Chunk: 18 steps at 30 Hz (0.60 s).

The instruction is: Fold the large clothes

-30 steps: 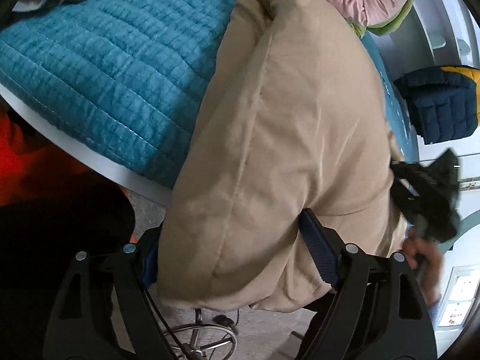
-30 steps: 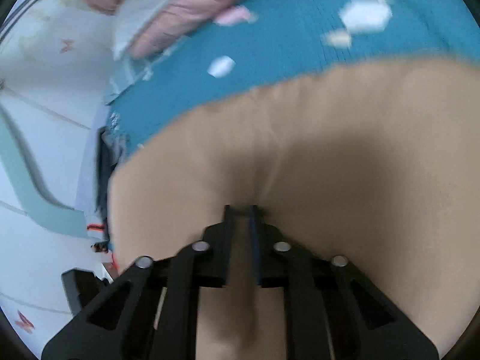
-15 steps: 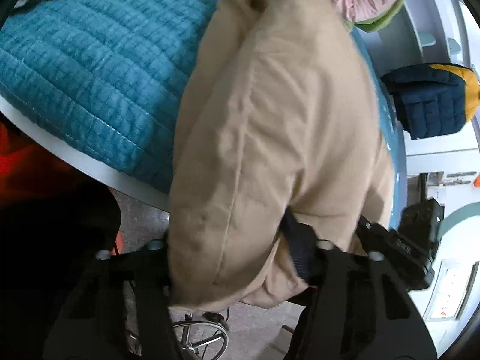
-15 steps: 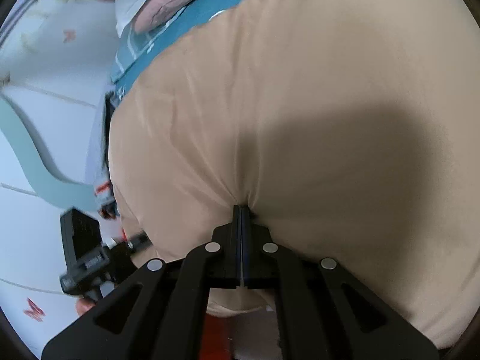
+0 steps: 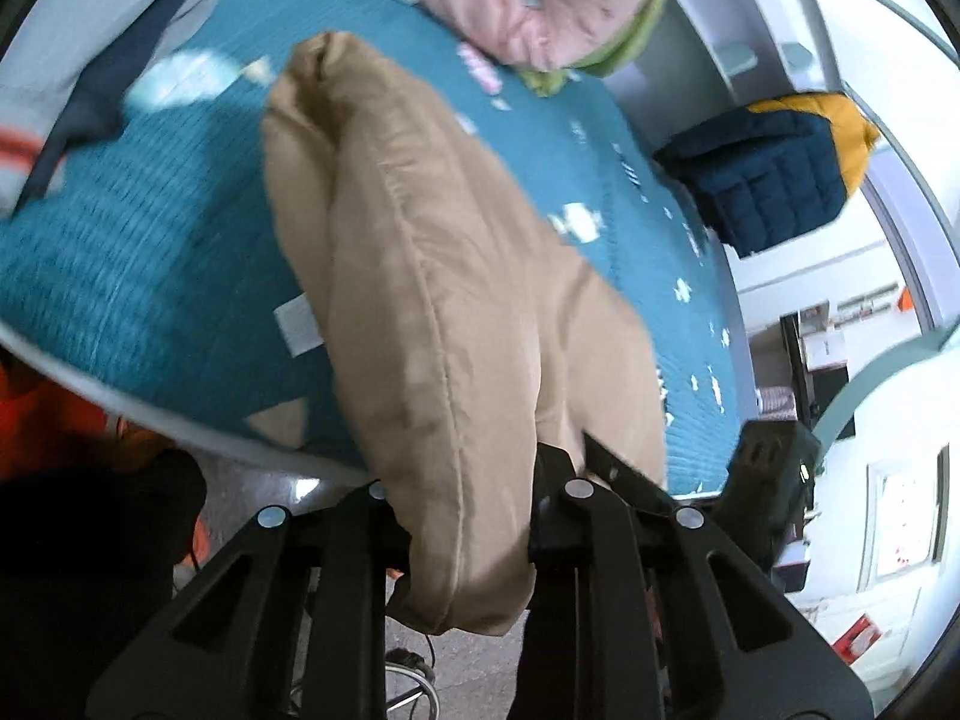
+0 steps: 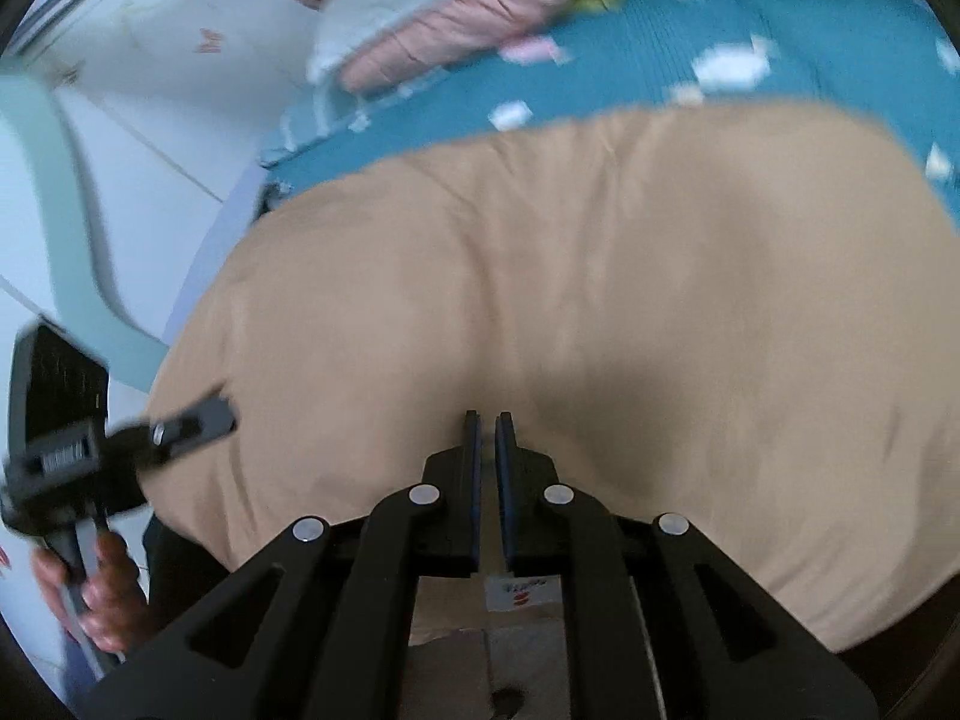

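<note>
A padded tan garment [image 5: 432, 276] lies across a teal quilted bed [image 5: 120, 252] and hangs over its near edge. My left gripper [image 5: 474, 480] is shut on a thick fold of the tan garment, which bulges between the jaws. In the right wrist view the tan garment [image 6: 600, 276] fills the middle. My right gripper [image 6: 487, 420] sits at its near edge with the jaws nearly closed and a thin gap between them; no cloth shows in the gap. The left gripper and the hand holding it show at the left of the right wrist view [image 6: 180, 426].
A pink and green quilted garment [image 5: 540, 0] lies at the far end of the bed. A navy and yellow puffer jacket [image 5: 774, 168] sits to the right. Grey and navy clothing [image 5: 72, 90] lies at the far left. White wall and furniture [image 6: 120, 120] border the bed. Floor lies below the bed edge.
The left gripper closed tighter on the tan fold and pulled it back, showing more bed. The right gripper's jaws, pinched on the cloth half a second ago, now show a thin gap.
</note>
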Motion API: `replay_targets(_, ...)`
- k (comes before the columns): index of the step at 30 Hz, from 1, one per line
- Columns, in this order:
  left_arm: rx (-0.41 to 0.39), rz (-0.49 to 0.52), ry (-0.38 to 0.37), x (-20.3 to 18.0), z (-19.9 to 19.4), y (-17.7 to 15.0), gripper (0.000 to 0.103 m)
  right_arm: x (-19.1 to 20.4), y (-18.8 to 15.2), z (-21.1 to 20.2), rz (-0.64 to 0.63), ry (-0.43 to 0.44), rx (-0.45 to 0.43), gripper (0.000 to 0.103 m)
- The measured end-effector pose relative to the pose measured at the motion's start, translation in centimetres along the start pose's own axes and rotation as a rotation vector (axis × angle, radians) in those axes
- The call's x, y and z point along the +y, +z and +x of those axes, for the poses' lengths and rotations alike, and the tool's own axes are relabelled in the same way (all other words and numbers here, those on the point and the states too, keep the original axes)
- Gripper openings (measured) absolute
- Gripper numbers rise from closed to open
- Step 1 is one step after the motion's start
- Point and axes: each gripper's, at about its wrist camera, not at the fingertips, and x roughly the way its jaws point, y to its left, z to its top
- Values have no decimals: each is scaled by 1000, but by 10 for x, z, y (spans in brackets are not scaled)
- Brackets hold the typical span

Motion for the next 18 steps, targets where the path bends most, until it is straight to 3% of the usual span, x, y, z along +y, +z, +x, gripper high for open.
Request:
replay_targets(1,4,12,2,-10,1,2,18,9,-3,-8,-28,5,-27,18)
replay_targets(3,3,44,4,-24,2,3,18,27,-9,-21,-91,7,-68,44)
replay_targets(4,7,56,10,-31,5,5,18,36,-14,-29,-126,4,-91,48)
replay_targets(8,21,76,64,-41,9,7,18,56,-27,-44,-220,-11,-131,60)
replay_targets(14,48,72,72,-47,7,6,18,66,-38,-35,-253,-2,-121,62)
replay_targets(18,52,70,64,-51,4,7,18,78,-35,-18,-294,-14,-128,68)
